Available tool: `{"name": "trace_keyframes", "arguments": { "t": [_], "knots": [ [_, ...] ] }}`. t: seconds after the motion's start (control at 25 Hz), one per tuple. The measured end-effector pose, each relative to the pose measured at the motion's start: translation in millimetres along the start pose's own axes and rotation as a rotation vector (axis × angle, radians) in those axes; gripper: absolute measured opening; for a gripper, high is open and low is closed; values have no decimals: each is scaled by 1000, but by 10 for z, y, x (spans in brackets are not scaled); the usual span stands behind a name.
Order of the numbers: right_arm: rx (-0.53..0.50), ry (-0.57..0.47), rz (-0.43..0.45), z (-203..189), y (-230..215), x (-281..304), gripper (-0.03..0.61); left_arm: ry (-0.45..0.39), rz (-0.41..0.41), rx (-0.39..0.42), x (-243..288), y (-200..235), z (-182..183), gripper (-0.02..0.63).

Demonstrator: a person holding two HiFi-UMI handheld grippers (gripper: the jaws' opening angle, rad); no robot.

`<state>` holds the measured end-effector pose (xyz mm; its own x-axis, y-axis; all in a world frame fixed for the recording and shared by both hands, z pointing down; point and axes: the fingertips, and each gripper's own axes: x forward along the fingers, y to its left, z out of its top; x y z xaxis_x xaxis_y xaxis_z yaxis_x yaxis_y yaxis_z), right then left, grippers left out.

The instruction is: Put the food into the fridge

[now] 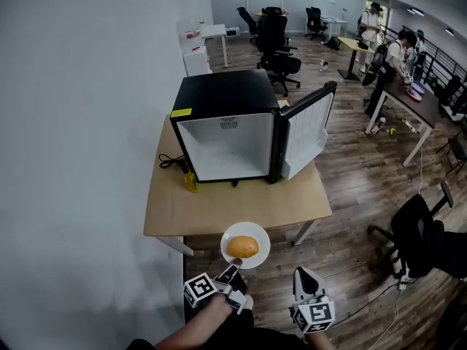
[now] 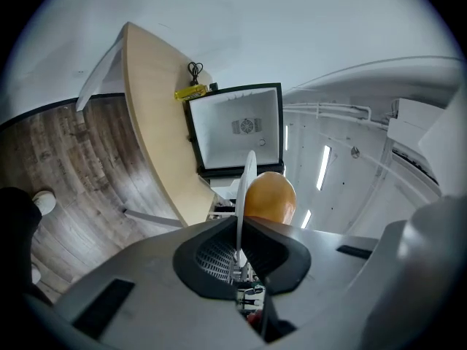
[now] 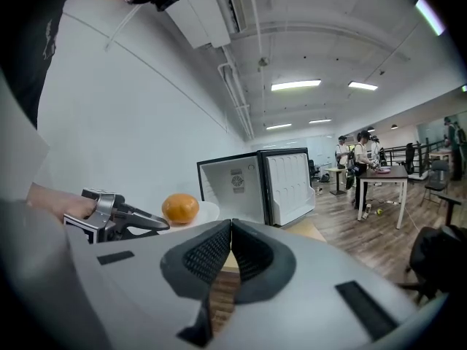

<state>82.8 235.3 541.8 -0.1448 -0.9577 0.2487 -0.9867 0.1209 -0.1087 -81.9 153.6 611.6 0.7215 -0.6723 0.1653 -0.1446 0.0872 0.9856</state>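
A white plate carries an orange round piece of food. My left gripper is shut on the plate's near rim and holds it level in front of the table. In the left gripper view the plate stands edge-on between the jaws, with the food on its right side. A small black fridge stands on the wooden table with its door swung open and its white inside empty. My right gripper is shut with nothing in it, to the right of the plate. The right gripper view shows the food and fridge ahead.
A yellow object and a black cable lie on the table left of the fridge. A white wall runs along the left. Office chairs, further desks and people fill the room behind and right. A black chair stands near right.
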Motion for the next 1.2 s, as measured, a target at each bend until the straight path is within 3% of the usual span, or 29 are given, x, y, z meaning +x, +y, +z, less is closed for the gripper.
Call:
{"name": "trace_keyframes", "arguments": {
  "t": [0.28,0.44,0.8,1.2],
  "knots": [
    [4,2,-42,59,-5,383,61,77,7,-21,230,-15,182,23],
    [61,-26,-73,166,-4,569,61,92,-7,-3,372,-29,329,22],
    [-26,-31,-18,374,169,1068,60,97,-12,-46,711,-11,638,21],
    [-39,-73,-50,766,-511,1778,61,53,-21,-68,1371,-3,1005,23]
  ]
}}
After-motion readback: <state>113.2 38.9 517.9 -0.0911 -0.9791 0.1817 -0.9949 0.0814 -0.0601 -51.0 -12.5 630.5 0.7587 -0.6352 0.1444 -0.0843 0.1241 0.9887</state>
